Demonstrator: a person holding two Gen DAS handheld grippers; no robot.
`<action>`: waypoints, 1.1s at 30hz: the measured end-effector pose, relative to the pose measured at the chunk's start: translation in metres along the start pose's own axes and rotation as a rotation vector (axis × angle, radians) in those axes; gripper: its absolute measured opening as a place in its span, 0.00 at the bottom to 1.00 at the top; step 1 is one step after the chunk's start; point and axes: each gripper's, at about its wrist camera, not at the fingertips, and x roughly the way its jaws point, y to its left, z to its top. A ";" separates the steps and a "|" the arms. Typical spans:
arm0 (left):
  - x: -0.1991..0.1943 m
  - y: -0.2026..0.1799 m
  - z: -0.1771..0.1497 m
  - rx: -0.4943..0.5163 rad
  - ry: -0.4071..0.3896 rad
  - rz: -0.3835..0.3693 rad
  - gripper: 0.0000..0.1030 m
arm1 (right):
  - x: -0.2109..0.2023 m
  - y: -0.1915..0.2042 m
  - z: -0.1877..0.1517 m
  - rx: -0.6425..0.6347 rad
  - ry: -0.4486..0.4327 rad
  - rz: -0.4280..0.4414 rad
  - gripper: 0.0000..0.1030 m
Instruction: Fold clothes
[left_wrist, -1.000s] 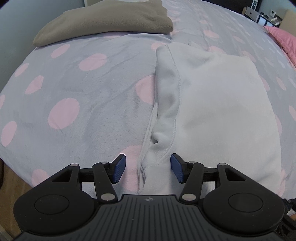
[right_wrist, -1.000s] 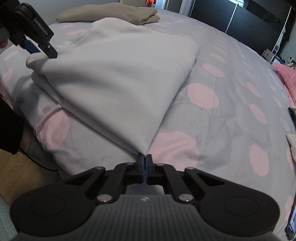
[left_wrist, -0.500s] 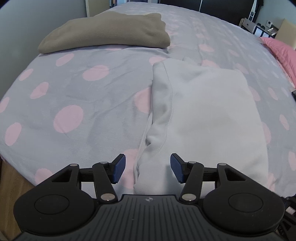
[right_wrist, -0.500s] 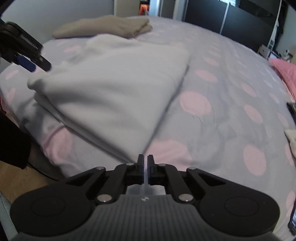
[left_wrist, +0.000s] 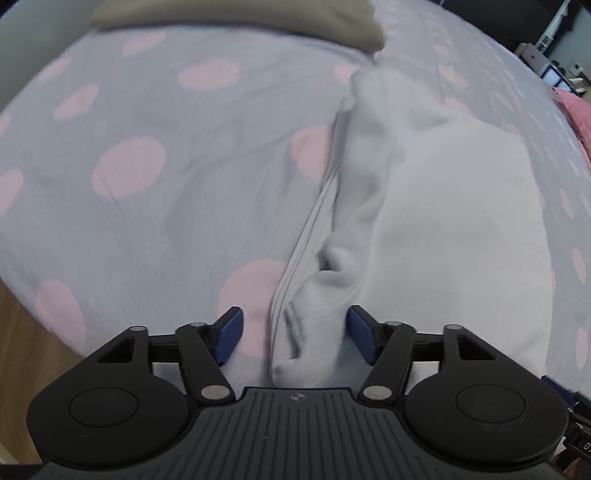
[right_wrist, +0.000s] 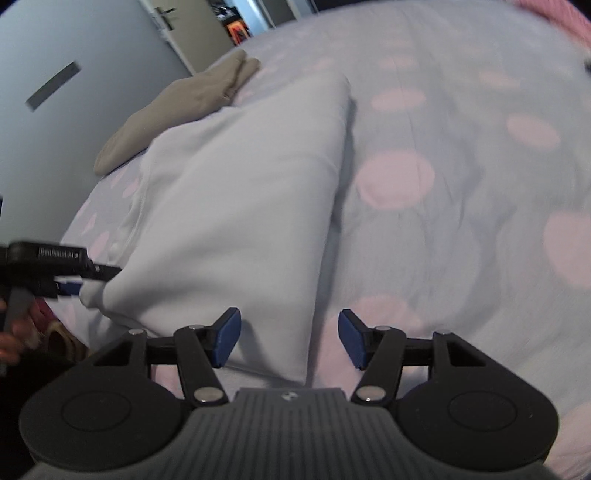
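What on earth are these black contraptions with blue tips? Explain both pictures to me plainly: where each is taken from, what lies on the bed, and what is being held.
No robot here: a person carries a hand-held black two-finger gripper in each hand, each with a camera looking along its blue fingers. One picture is from the left gripper, the other from the right gripper. On the grey bedspread with pink dots lies a folded pale grey-white fleece garment; behind it lies a folded taupe garment. Both grippers' jaws are opening. The pale garment's edge lies between each pair of fingers, but the pads do not press it, so nothing is held.
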 end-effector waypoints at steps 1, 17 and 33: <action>0.003 0.003 0.000 -0.021 0.012 -0.011 0.63 | 0.004 -0.003 0.000 0.025 0.014 0.014 0.60; -0.001 0.014 -0.004 -0.139 0.032 -0.182 0.23 | -0.008 -0.027 0.008 0.310 0.042 0.263 0.13; 0.002 -0.004 -0.019 -0.099 0.212 -0.342 0.21 | -0.057 -0.051 0.024 0.147 0.229 0.049 0.12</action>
